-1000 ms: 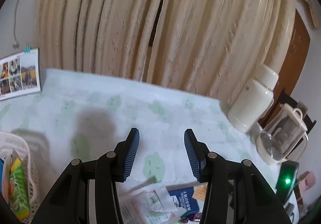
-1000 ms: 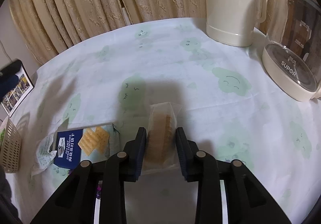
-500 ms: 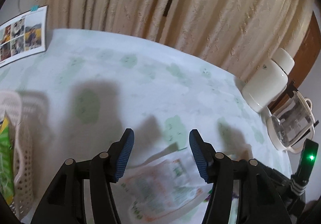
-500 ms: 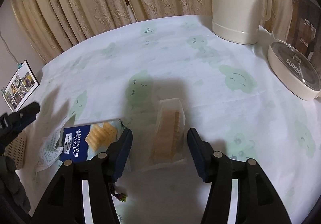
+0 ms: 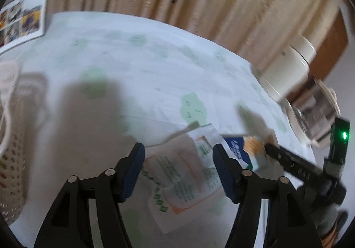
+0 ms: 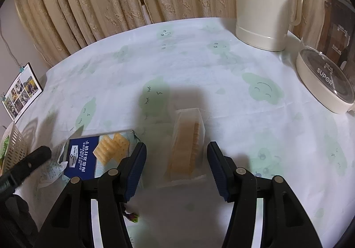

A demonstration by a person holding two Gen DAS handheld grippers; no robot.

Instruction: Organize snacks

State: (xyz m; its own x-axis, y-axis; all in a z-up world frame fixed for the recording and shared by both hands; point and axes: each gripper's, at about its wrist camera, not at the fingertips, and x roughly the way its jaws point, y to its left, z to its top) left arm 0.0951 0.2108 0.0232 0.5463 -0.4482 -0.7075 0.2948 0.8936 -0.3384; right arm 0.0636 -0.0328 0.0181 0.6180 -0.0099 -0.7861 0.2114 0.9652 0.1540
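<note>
Hovering low over the table (image 6: 221, 66), right gripper (image 6: 176, 152) with jaws wide apart, nothing clamped; clear wafer pack (image 6: 186, 145) lying on the cloth btw. the two tips, not touched yet. Looks light, thin crinkly film, slippery probably, and contents brittle, so best taken across the narrow sides near the middle w/ gentle squeeze, not at the loose sealed ends. Blue cracker box (image 6: 97, 154) just beside the left finger of this gripper, flat on the cloth, stiff card, light too by the look; better gripped across its thin edge. Left gripper (image 5: 177, 159) also spread open and empty, above a white-green snack sachet (image 5: 186, 177) flat on the table; soft, floppy, probably folds when pinched, so taking an edge or a corner seems safer than the flat face. White basket (image 5: 11, 137) at far left of the left view, well apart from these packs; something green inside seen only in the right view, cannot tell what. Left view badly blurred by motion: print on sachet unreadable, cream flask (image 6: 264, 3) and glass kettle (image 6: 328, 66) only smeared there. Small purple-green wrapper (image 6: 132, 217) half hidden under the right gripper's body, kind not clear. Lower end of sachet cut off by the left gripper's arms.
</note>
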